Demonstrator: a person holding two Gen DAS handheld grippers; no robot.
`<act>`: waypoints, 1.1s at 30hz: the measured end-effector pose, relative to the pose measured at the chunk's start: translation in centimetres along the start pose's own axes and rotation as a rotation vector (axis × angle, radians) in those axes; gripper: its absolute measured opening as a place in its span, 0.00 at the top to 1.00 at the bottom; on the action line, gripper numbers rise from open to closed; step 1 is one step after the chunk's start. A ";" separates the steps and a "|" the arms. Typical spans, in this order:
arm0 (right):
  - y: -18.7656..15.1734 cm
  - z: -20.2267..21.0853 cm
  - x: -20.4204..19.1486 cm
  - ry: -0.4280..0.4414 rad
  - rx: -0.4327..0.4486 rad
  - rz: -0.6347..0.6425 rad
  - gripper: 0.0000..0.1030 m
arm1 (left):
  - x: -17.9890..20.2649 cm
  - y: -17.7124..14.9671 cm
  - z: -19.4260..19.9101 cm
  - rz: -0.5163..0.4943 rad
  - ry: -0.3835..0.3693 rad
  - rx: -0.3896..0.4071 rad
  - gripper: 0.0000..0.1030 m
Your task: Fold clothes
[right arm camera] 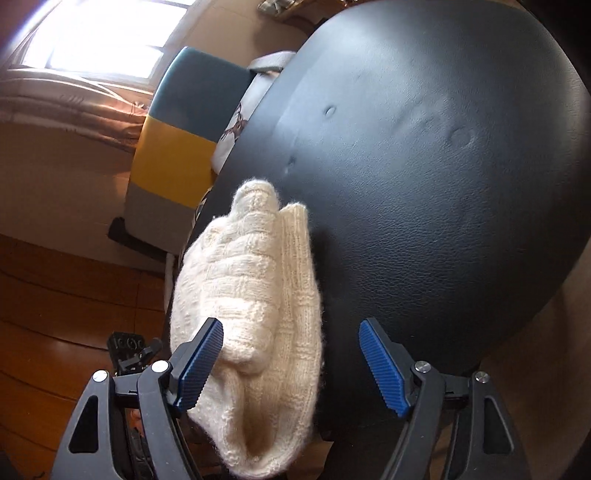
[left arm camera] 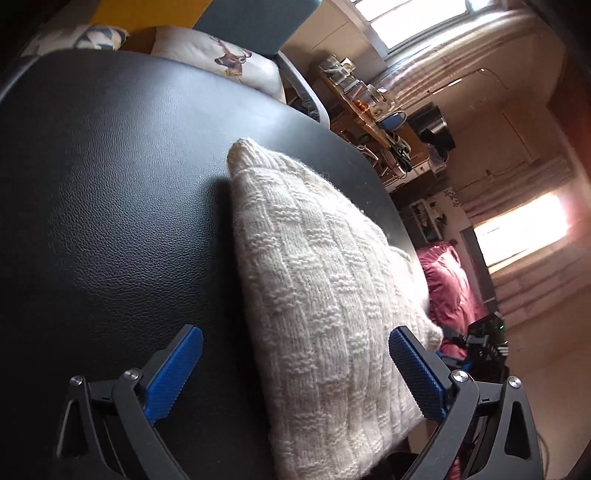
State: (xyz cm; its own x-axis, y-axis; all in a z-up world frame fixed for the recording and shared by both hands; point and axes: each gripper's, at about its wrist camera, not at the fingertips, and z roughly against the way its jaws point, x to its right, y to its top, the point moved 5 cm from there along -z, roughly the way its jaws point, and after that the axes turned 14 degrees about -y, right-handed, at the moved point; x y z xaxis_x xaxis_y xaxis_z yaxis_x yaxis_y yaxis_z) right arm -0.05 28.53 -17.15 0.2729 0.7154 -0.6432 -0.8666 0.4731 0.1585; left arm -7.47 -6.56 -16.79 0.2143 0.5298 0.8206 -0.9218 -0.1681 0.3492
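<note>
Knitwear first: the cream sweater (left arm camera: 325,295) lies folded into a thick bundle on the black leather table (left arm camera: 110,221), close to its edge, and part of the bundle hangs slightly past that edge in my right wrist view. My left gripper (left arm camera: 295,376) stands wide apart, its blue pads (left arm camera: 173,373) on either side of the sweater's near end without pinching it; whether they touch the wool I cannot tell. My right gripper (right arm camera: 291,365) is spread apart too, one blue pad (right arm camera: 199,365) in front of the sweater's (right arm camera: 251,302) rolled end, the other over bare leather (right arm camera: 443,184). The fold shows a ribbed edge lying along a basket-weave panel. Past the sweater, the table top carries a few shallow dimples. Beyond the table's far side sits a white cushion with a deer print (left arm camera: 236,59), beside a chair with teal and yellow panels (right arm camera: 184,140). Farther off, a pink quilted heap (left arm camera: 447,288) lies on the floor, a cluttered wooden shelf (left arm camera: 369,110) stands against the wall, and bright windows (left arm camera: 417,18) sit behind pale curtains.
</note>
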 end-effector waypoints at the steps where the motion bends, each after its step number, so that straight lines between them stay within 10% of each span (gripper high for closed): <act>1: 0.0 -0.7 -0.4 0.023 -0.021 -0.004 0.24 | -0.1 0.1 -0.2 0.009 -0.009 -0.005 0.01; 12: 0.1 -6.1 -5.3 0.068 -0.163 0.092 0.20 | 0.3 1.3 -3.9 0.013 -0.060 -0.122 0.00; 18: -2.6 -7.1 -9.2 -0.068 -0.098 0.468 0.13 | 1.1 1.8 -5.4 0.009 -0.061 -0.167 0.01; 21: -4.6 -7.6 -10.5 -0.121 -0.060 0.658 0.05 | 1.6 1.5 -5.9 -0.026 -0.047 -0.181 0.17; 27: -2.7 -8.0 -10.3 -0.104 -0.133 0.412 0.00 | 1.5 1.2 -5.0 -0.019 -0.080 -0.171 0.39; 33: -2.2 -6.8 -8.1 -0.046 -0.090 0.279 0.47 | 1.0 1.1 -5.2 0.039 -0.087 -0.202 0.25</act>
State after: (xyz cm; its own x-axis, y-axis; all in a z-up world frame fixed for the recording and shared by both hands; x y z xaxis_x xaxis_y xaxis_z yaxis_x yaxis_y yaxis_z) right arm -3.20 18.17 -17.39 0.0362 0.8351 -0.5489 -0.9437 0.2092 0.2561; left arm -9.95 -1.87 -17.91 0.1965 0.4514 0.8704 -0.9740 -0.0121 0.2261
